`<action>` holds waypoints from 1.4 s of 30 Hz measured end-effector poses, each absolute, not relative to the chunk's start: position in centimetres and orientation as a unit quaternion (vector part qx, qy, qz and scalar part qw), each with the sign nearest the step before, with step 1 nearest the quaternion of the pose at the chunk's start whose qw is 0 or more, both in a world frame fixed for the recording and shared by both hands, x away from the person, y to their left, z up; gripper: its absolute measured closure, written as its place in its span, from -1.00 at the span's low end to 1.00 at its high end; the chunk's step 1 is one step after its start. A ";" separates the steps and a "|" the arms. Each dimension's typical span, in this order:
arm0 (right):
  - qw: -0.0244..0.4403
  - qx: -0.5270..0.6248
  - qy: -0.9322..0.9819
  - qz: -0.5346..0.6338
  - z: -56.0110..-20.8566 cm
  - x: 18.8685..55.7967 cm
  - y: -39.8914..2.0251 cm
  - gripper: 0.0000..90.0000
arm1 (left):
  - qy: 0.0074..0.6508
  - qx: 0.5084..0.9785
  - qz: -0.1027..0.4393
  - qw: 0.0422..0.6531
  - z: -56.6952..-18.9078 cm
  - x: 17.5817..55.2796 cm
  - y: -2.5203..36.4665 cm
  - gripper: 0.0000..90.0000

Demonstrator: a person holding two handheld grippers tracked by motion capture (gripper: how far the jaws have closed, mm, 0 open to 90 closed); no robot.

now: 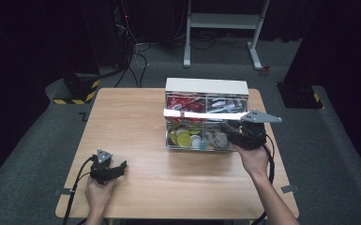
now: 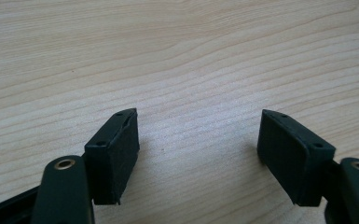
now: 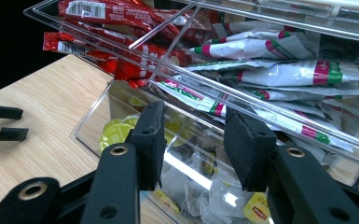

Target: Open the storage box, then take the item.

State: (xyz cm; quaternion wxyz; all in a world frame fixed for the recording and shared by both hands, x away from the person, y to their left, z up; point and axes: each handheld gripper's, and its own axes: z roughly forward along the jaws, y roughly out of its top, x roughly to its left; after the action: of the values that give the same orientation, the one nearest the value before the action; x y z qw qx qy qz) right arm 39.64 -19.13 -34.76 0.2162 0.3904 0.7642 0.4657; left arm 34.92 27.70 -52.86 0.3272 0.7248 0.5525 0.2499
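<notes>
My left tool [image 1: 120, 167] rests wide apart on the table [image 1: 136, 117], lower left. My right tool [image 3: 193, 140] hovers, gaping and empty, over the clear organizer [image 1: 206, 121], centre right.

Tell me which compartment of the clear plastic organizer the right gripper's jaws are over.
The lower front-right compartment holding pale tea-bag sachets, below the right gripper; the round yellow-green capsules sit beside it.

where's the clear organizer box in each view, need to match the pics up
High view: clear organizer box sits at the table's far middle, right gripper at its front right.
Left gripper view: not in it; bare wooden table between open jaws.
Right gripper view: box close up, beyond the open jaws.
Shared landmark: the red sachets in the upper compartment.
</notes>
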 end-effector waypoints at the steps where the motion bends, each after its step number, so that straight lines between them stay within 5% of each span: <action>1: 0.216 0.392 0.764 0.465 -34.7 39.6 -19.1 0.30 | 0.552 0.725 0.250 0.327 -52.9 34.9 27.7 -0.34; 42: 0.240 0.389 0.754 0.473 -30.6 40.3 -20.1 0.26 | 0.552 0.726 0.246 0.327 -52.8 34.9 27.7 -0.41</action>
State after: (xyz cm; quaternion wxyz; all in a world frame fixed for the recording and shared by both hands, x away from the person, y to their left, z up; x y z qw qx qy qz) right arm 40.27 -20.10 -30.61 0.2401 0.3886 0.7535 0.4727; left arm 34.92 27.66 -52.84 0.3274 0.7264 0.5519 0.2461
